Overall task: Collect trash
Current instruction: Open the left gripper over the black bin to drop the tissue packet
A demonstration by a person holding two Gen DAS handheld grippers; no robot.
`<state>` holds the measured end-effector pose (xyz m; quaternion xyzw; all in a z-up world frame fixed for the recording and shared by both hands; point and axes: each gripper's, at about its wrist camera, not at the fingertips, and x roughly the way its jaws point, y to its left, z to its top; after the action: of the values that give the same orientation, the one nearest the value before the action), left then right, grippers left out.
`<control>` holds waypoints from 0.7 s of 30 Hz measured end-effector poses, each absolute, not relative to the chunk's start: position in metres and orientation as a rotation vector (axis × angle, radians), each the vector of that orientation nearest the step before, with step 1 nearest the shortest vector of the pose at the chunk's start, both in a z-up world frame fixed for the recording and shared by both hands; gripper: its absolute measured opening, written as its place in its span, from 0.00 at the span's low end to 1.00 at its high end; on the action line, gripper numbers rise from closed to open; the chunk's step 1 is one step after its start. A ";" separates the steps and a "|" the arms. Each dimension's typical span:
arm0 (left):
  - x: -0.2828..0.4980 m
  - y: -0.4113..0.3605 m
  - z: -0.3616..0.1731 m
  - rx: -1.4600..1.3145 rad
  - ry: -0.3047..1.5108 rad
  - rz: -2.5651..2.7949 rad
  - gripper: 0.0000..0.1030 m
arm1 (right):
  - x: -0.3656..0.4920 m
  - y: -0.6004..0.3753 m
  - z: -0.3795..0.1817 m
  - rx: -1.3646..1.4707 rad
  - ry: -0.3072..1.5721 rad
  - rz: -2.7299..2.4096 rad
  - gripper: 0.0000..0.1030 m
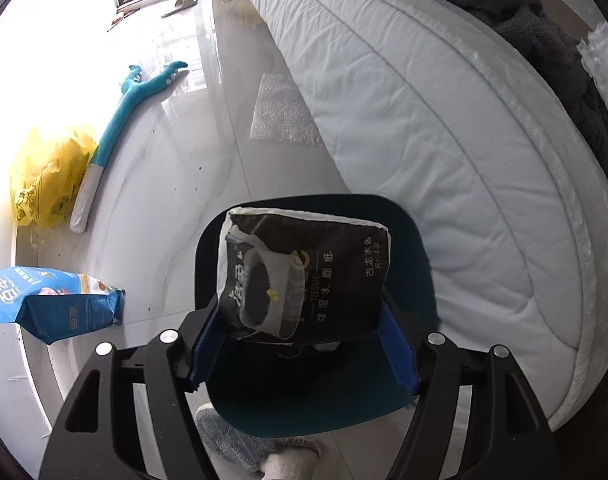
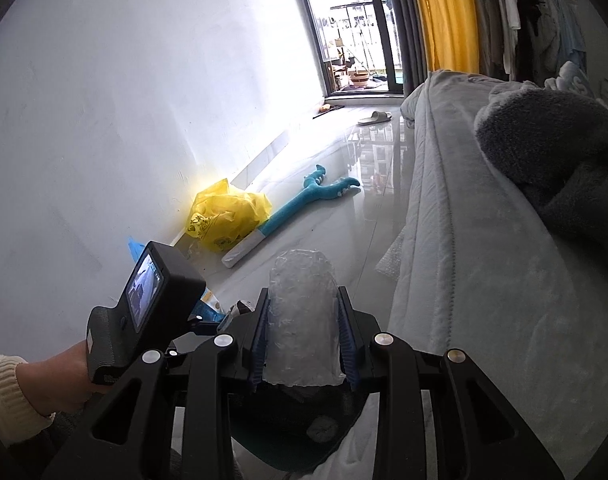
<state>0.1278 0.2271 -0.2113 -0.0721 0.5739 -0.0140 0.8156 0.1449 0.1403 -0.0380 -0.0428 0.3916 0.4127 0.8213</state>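
Both tongs carry trash: the left tongs (image 1: 304, 344) pinch a black tissue pack (image 1: 304, 276) above a dark bin (image 1: 407, 256) beside the bed (image 1: 443, 128), and the right tongs (image 2: 304, 344) squeeze a roll of bubble wrap (image 2: 302, 316) over the floor (image 2: 335, 216)

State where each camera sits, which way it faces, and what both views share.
Left wrist: on the left hand-held gripper, aimed steeply down at a tissue pack over a dark bin; a socked foot shows.
Right wrist: on the right hand-held gripper, aimed along the floor toward the window, gripping bubble wrap; the left hand shows.
Shared: yellow bag, blue toy, bed.
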 end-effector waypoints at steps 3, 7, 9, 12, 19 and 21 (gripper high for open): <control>0.124 0.237 -0.212 -0.169 1.232 -0.024 0.84 | 0.143 0.151 -0.042 -0.101 0.841 0.886 0.31; 0.117 0.250 -0.207 -0.172 1.218 -0.018 0.86 | 0.146 0.160 -0.053 -0.115 0.866 0.878 0.31; 0.113 0.259 -0.202 -0.184 1.202 -0.014 0.86 | 0.148 0.164 -0.061 -0.112 0.896 0.873 0.31; 0.110 0.266 -0.191 -0.194 1.167 -0.011 0.86 | 0.149 0.169 -0.076 -0.119 0.942 0.859 0.31; 0.098 0.277 -0.155 -0.194 1.033 -0.008 0.86 | 0.153 0.187 -0.107 -0.163 1.032 0.842 0.31; 0.094 0.277 -0.142 -0.164 0.983 0.012 0.86 | 0.153 0.193 -0.116 -0.183 1.054 0.837 0.31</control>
<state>0.0941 0.2770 -0.1423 -0.0786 0.4713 0.0058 0.8785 0.1528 0.1934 -0.1160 -0.0846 0.4875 0.3872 0.7780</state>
